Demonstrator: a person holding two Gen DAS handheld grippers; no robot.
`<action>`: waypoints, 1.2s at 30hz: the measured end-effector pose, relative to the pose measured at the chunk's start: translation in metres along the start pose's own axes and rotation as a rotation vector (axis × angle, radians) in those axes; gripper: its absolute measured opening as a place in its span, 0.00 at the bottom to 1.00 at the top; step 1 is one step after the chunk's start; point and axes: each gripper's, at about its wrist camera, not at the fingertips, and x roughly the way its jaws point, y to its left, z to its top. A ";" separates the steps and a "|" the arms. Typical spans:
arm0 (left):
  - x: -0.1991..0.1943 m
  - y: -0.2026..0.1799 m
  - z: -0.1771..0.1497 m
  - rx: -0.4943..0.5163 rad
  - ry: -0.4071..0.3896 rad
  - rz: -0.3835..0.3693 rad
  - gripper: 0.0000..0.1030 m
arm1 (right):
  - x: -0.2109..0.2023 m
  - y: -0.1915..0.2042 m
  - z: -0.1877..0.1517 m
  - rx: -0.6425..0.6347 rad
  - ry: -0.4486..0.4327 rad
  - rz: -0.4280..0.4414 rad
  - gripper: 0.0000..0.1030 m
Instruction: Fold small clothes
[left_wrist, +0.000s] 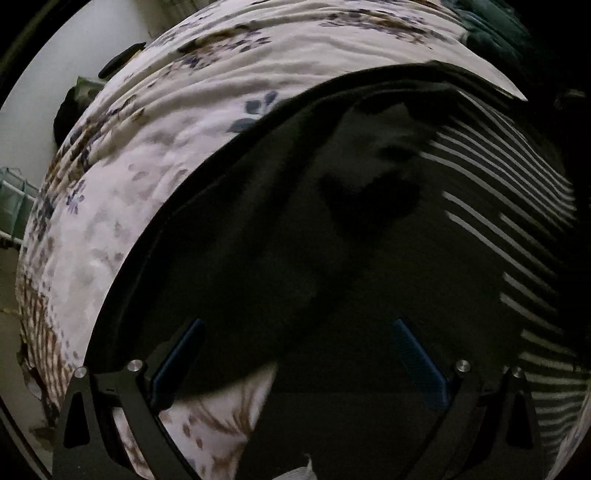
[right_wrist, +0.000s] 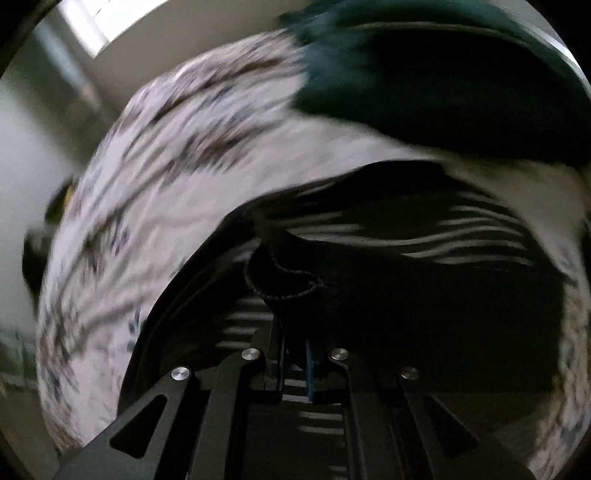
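A small black garment with white stripes (left_wrist: 369, 221) lies on a floral bedsheet (left_wrist: 166, 122). My left gripper (left_wrist: 299, 354) is open, its blue-padded fingers (left_wrist: 417, 358) spread just above the garment's near edge, holding nothing. In the right wrist view my right gripper (right_wrist: 295, 363) is shut on a fold of the same garment (right_wrist: 388, 295), the cloth pinched between the blue pads. The stitched hem curls just ahead of the fingertips. The view is motion-blurred.
A dark green blanket or cloth (right_wrist: 443, 85) lies on the bed beyond the garment. A white wall (left_wrist: 66, 74) and dark items (left_wrist: 70, 107) lie past the bed's left edge. A green rack (left_wrist: 14, 206) stands at far left.
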 end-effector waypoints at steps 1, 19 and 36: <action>0.002 0.002 0.000 -0.004 0.000 -0.006 1.00 | 0.014 0.019 -0.005 -0.024 0.020 -0.001 0.08; -0.022 0.105 -0.052 -0.211 0.071 -0.082 1.00 | -0.019 -0.064 -0.060 0.020 0.085 -0.224 0.99; 0.011 0.258 -0.164 -0.800 0.143 -0.059 0.89 | -0.027 -0.107 -0.123 0.126 0.145 -0.255 1.00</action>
